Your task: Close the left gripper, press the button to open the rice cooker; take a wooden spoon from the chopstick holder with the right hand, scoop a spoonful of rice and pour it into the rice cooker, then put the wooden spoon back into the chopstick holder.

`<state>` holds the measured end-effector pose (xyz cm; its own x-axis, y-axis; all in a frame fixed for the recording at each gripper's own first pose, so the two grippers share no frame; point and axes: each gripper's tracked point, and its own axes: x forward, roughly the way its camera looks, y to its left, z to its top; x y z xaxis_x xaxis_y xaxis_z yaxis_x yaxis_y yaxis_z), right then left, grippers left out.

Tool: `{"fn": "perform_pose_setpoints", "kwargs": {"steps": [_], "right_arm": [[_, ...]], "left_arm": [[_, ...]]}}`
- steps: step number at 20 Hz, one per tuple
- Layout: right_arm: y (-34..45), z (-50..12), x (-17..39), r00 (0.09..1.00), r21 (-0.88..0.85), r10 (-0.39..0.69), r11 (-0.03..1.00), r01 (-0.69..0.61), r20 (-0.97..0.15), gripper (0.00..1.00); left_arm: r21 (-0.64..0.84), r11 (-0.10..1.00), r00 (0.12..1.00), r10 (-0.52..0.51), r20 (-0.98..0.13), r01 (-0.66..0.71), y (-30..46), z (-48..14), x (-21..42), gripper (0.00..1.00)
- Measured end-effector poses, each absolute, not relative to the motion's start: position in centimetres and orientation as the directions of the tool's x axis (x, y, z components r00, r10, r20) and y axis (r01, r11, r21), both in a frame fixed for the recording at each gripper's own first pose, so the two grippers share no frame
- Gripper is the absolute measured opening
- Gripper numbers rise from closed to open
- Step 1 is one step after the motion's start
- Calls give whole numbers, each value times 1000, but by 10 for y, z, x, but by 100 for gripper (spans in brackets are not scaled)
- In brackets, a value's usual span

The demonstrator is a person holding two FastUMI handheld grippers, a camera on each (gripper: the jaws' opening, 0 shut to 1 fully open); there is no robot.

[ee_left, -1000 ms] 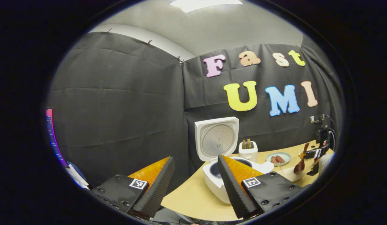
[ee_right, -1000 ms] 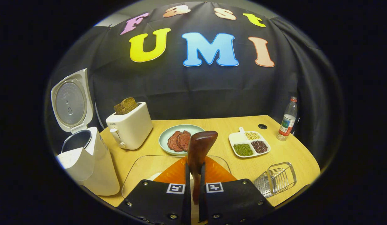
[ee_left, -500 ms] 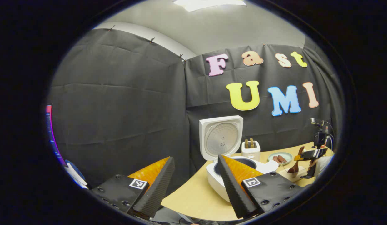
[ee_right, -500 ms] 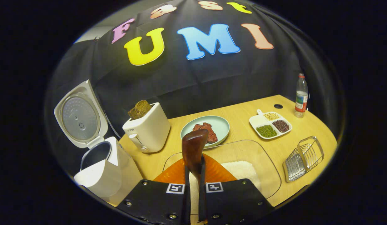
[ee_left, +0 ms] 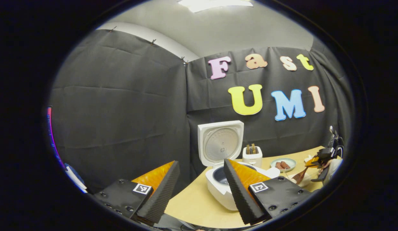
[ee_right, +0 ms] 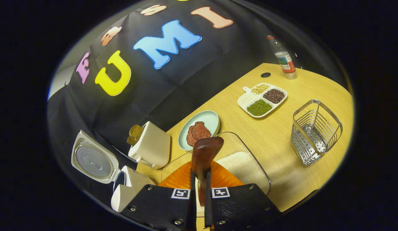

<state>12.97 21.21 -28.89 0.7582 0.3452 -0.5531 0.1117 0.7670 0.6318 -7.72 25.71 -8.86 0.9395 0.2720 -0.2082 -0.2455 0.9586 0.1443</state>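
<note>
**Spoon tipped toward the rice, scoop not yet made**

The wooden spoon (ee_right: 203, 154) is clamped by its handle between both fingers of the right gripper (ee_right: 199, 192), and its bowl stands just ahead of the fingertips, above the near end of the glass dish (ee_right: 250, 150). The rice (ee_right: 242, 166) lies in the dish, just to the right of the spoon bowl. It is judged that the bowl should be lowered into the rice at a shallow angle and then levelled before it is lifted, so that no grains are spilled. The rice cooker (ee_right: 128, 189), lid up, is seen to the lower left of this gripper; the holder (ee_right: 314, 131) to the right. The left gripper (ee_left: 199, 189) is held open, with nothing between its fingers, near the cooker.
</note>
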Motion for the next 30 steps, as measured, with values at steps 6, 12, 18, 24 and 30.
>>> {"fn": "perform_pose_setpoints", "kwargs": {"steps": [6, 12, 18, 24, 30], "right_arm": [[204, -261, 138, 784, 749, 397, 650, 126, -477, 10], [207, -220, 149, 804, 855, 449, 501, 137, -391, 10], [249, -178, 156, 794, 931, 533, 348, 108, -291, 10], [310, -143, 153, 767, 950, 603, 312, 27, -220, 10], [390, -131, 139, 710, 920, 671, 383, -85, -214, 10]], "left_arm": [[146, 964, 949, 250, -194, -224, 236, -82, -72, 92], [137, 964, 949, 252, -187, -229, 236, -80, -72, 92], [137, 956, 942, 280, -184, -258, 258, -78, -78, 92], [135, 946, 931, 315, -186, -293, 287, -80, -89, 92], [127, 933, 915, 357, -189, -338, 314, -85, -109, 92]]}}
